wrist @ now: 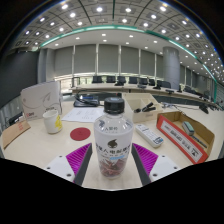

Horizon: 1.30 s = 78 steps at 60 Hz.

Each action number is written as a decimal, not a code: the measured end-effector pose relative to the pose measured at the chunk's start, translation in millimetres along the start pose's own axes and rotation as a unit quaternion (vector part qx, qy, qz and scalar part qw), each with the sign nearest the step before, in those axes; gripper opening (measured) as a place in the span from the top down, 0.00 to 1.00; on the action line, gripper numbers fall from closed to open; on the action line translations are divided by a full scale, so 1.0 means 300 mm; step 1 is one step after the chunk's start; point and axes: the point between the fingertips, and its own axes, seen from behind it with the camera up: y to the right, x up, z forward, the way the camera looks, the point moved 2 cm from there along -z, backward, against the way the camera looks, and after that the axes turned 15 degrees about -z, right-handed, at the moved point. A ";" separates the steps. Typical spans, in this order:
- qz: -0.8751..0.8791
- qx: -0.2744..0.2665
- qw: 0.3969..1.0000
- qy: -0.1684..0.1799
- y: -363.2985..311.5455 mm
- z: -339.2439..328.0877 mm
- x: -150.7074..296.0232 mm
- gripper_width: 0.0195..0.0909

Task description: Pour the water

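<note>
Pinching the bottle [112, 140] upright between their purple pads, the tongs [112, 166] held it above the desk's [40, 150] near edge; beyond stood a cup [51, 121] beside a red coaster [79, 133].

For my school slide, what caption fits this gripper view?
Hand-held gripper closed on a water bottle, white cup waiting beyond on the table.

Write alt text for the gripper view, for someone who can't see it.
A clear plastic water bottle with a black cap stands between the pink-padded fingers of the hand-held gripper, which look closed on it. It is on a pale table, with a white cup and a red coaster beyond to the left and an open cardboard box to the right.
</note>
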 end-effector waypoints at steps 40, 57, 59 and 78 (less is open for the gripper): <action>-0.082 -0.039 0.996 0.004 0.052 0.090 0.190 0.71; -0.330 -0.121 0.936 -0.004 -0.003 0.204 0.539 0.71; -0.371 -0.130 0.919 -0.005 -0.026 0.234 0.577 0.71; -0.696 -0.186 0.694 0.006 -0.279 0.433 0.729 0.71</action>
